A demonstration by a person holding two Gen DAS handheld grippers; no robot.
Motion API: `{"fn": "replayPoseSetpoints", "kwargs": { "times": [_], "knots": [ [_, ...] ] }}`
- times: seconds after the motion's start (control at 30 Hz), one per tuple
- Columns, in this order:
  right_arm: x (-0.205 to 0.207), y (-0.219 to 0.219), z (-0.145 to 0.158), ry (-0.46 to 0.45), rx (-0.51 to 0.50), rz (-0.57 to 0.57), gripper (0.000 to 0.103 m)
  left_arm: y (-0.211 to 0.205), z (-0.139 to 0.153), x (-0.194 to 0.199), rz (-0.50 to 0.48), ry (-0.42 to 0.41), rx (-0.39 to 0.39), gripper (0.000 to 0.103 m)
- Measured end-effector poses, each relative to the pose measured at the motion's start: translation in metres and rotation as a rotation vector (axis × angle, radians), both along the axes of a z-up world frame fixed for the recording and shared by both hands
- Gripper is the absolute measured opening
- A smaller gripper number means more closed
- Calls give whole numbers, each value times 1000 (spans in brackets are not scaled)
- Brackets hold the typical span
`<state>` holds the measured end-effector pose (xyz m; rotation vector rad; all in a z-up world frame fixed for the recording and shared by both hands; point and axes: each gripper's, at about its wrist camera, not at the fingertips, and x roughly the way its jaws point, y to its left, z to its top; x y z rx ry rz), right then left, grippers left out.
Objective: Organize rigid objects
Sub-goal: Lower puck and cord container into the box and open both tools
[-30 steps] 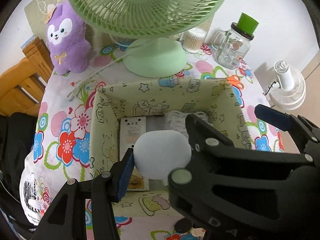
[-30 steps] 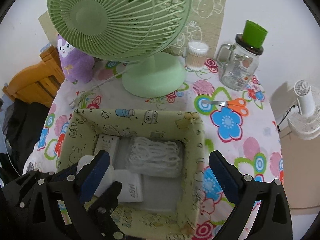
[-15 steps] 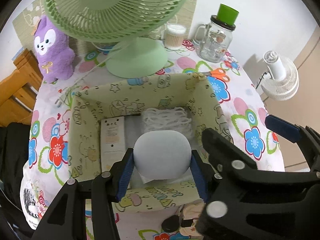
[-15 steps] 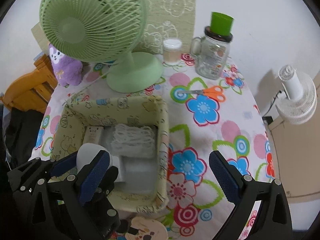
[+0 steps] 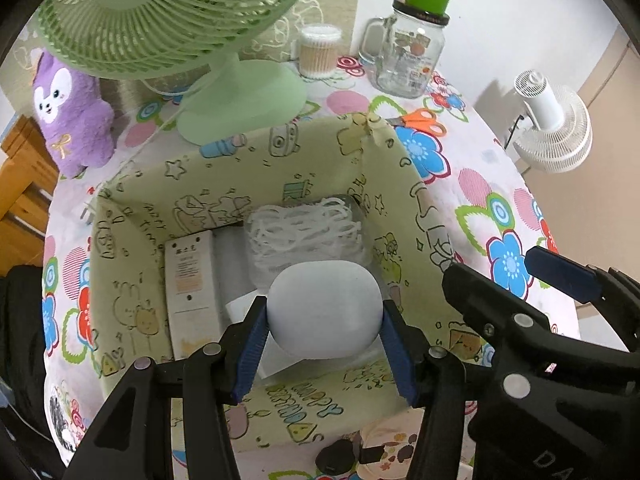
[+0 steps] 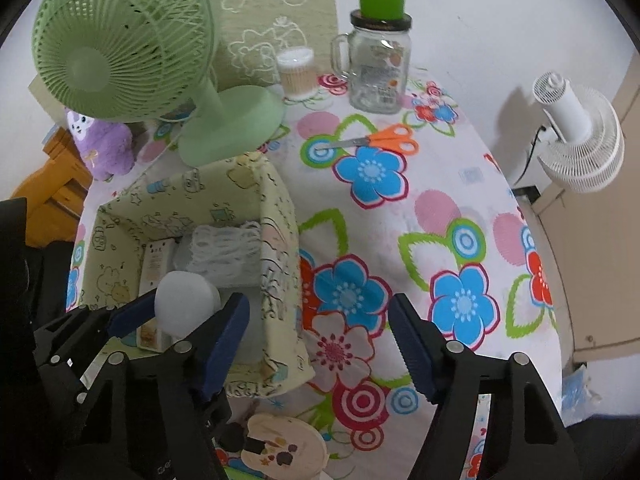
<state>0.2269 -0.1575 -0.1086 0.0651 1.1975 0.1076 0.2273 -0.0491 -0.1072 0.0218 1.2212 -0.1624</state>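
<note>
My left gripper [image 5: 325, 322] is shut on a white rounded, egg-like object [image 5: 320, 296], its blue pads [image 5: 252, 340] pressing both sides. It hangs over the near part of a pale green cartoon-print fabric box [image 5: 132, 216]. Inside the box lie a white mesh bundle [image 5: 304, 228] and a flat white labelled packet [image 5: 190, 280]. My right gripper [image 6: 318, 308] is beside the box [image 6: 276, 216], over the flowered tablecloth, with its jaws closing and nothing between them. In the right wrist view the white object [image 6: 184, 304] shows at lower left.
A green desk fan [image 6: 120, 40] stands behind the box. A cotton swab tub [image 6: 296, 70], a glass mug jar [image 6: 376, 72] under a green cup and orange scissors [image 6: 384, 140] lie at the back right. A purple plush [image 5: 72, 112] sits at the left. A white fan [image 6: 580, 144] stands beyond the table's right edge.
My right gripper has slid right, from above the box to above the tablecloth, and its jaws have narrowed. The left gripper, still holding the white object, has shifted over the box.
</note>
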Motion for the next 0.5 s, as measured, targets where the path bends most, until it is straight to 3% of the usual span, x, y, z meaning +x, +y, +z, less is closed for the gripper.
{"fn": "replayPoseSetpoints", "kwargs": {
  "times": [0.17, 0.3, 0.5],
  "knots": [
    [-1, -2, -2, -1, 3, -5, 73, -7, -8, 4, -27, 21, -3, 57],
    [-1, -3, -3, 6, 10, -6, 72, -8, -10, 6, -30, 14, -4, 84],
    [-5, -1, 0, 2, 13, -2, 72, -6, -6, 2, -32, 4, 8, 94]
  ]
}}
